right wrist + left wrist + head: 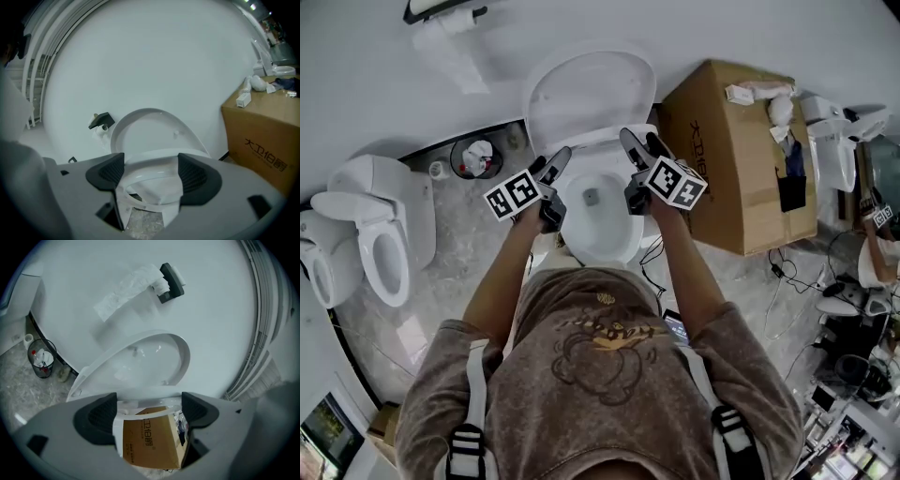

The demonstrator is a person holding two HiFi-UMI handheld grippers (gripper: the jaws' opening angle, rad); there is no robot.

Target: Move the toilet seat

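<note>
Left gripper [558, 164]: your jaws stand wide, gripping nothing.
Right gripper [637, 141]: your jaws stand wide, seat ring showing between them.
Toilet seat [602, 251]: between both grippers.
Lid [591, 94]: raised, at 12 o'clock.

Person's in a fuzzy grey-brown sweatshirt [581, 309] w/ a cartoon bear-ish print [602, 352] on the front, darker brown outline + a bit of yellow-orange. Sleeves [741, 339] end around the elbows. Two pale grey straps [474, 375] go over the shoulders, each w/ a black buckle [465, 441] lower down. Left gripper [551, 167] and right gripper [642, 145] look identical tbh: dark fingers [562, 157], and each carries a white marker cube [514, 195] w/ black square patterns. On the gripper cams the shell [56, 446] is plain matte grey, smooth and rounded, w/ black ribbed pads [106, 174] shaped like blunt wedges
</note>
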